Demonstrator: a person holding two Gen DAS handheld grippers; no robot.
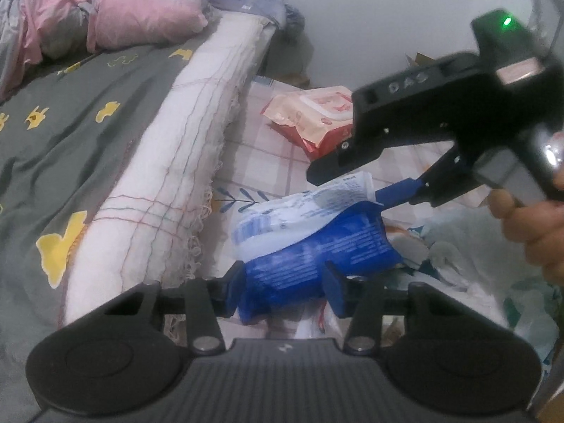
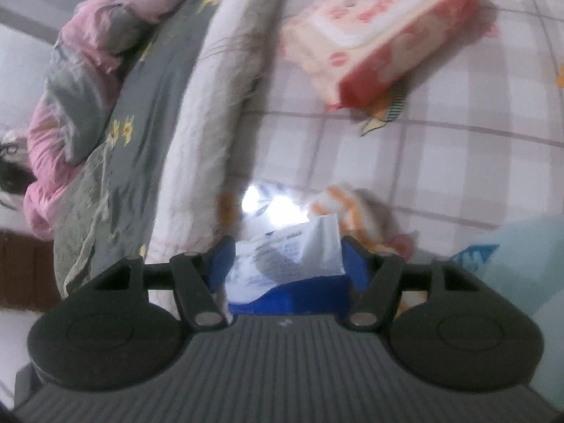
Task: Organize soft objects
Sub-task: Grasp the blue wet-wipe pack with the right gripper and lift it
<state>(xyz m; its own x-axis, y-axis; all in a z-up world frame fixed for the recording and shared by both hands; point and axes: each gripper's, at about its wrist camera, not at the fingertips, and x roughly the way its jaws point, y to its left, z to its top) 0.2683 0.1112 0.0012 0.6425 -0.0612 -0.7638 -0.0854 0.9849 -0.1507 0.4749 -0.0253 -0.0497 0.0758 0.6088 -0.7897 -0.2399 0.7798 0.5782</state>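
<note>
My left fingers [image 1: 333, 283] were pinching the near end of the blue and white packet [image 1: 310, 243], the two blue pads pressed into its blue half from either side, so my left gripper [image 1: 282, 285] was closed on it. No earlier frames came with this moment, so I say only how things stood.

My right gripper [image 2: 285, 261] reached in from the far end of the same packet. Its blue fingers [image 2: 220, 259] stood spread, one on each side of the packet's crinkled white end flap [image 2: 303, 250], and I could not see the pads pressing on it; the flap simply lay between them. From the left wrist view, that gripper's black body [image 1: 440, 116] hung over the packet's far end, with my hand [image 1: 532, 225] wrapped around its handle at the right edge.

The packet lay on a pale checked sheet [image 2: 440, 162], just beside a long roll of white fringed blanket [image 1: 169, 162] that ran along the edge of a grey quilt with yellow shapes [image 1: 70, 148]. Farther along the sheet, well apart from the packet, lay a red and cream pack of wipes [image 2: 380, 35]. A pink and grey bundle of bedding [image 1: 116, 17] was heaped at the far end of the quilt. Some crumpled white material [image 1: 458, 261] sat close to the packet on the right, too blurred for me to identify.
</note>
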